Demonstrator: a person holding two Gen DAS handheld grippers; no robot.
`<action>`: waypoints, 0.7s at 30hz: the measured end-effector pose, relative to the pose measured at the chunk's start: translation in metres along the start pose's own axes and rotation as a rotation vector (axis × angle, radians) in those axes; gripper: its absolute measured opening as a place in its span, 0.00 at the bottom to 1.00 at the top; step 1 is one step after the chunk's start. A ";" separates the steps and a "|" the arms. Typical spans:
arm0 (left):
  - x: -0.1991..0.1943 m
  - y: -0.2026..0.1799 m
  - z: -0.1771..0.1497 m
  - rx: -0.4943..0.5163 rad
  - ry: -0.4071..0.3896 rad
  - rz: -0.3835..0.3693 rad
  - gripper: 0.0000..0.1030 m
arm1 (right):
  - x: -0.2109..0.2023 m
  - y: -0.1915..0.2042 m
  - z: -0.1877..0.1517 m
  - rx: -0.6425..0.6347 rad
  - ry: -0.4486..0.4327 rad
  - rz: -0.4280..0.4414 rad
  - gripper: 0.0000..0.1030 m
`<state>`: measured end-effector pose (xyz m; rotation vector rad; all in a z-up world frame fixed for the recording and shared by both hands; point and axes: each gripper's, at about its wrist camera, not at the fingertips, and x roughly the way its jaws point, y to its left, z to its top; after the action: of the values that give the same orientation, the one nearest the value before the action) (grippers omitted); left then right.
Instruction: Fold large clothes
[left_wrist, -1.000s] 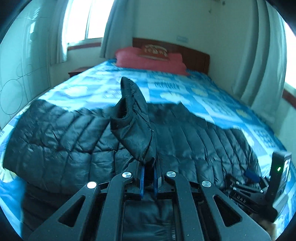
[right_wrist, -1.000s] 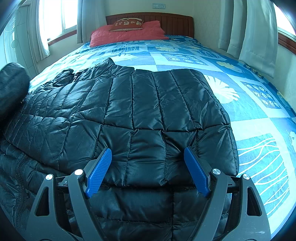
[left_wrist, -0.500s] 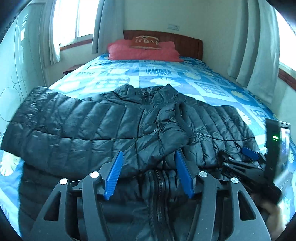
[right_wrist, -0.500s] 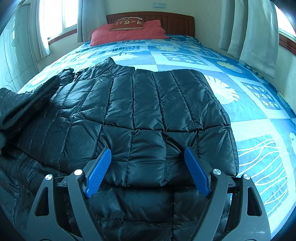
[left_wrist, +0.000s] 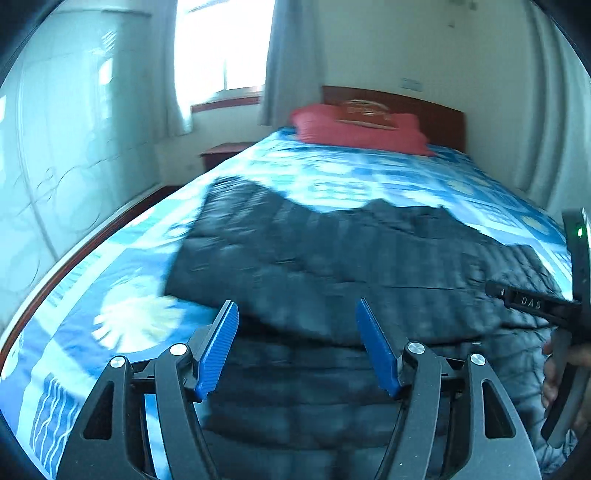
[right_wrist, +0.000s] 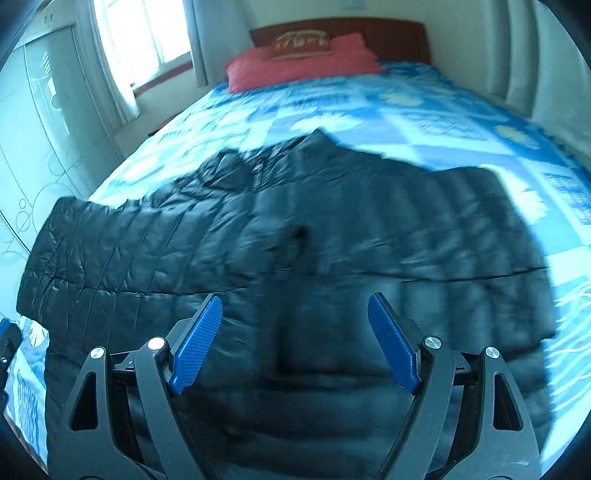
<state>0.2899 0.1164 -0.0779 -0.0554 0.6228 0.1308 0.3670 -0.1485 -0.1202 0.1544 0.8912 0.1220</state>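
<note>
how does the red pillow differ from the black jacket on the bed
The red pillow sits at the headboard end of the bed; the black jacket lies spread near the foot, close to both grippers. The pillow is small and plump; the jacket is broad, flat and quilted. Both rest on the blue bedspread.

Daylight pours in from the window (left_wrist: 221, 48) at upper left, blown out to pure white, and the same glare burns in the right wrist view. Everything carries a cool blue cast. Motion blur smears the black jacket (left_wrist: 369, 266) and the bed cover (right_wrist: 406, 107) in both views (quilting lines barely readable on the right half of the right wrist view). The blue pads (left_wrist: 218, 350) stay sharp by comparison. Fisheye bending curves the wardrobe (left_wrist: 55, 166) and curtains (right_wrist: 517, 55), and black vignette closes off every corner. Soft shadow sits under the jacket's near fold; its shiny surface catches pale highlights.
</note>
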 end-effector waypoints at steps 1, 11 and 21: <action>0.001 0.009 -0.001 -0.013 0.005 0.010 0.64 | 0.006 0.006 0.000 -0.005 0.025 0.017 0.57; 0.003 0.062 0.007 -0.070 -0.004 0.035 0.64 | -0.051 -0.032 0.024 -0.044 -0.127 -0.096 0.20; 0.049 0.033 0.025 -0.036 0.052 -0.007 0.64 | -0.025 -0.129 0.024 0.038 0.005 -0.250 0.23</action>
<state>0.3387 0.1569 -0.0867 -0.0957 0.6720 0.1335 0.3757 -0.2818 -0.1103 0.0767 0.9112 -0.1273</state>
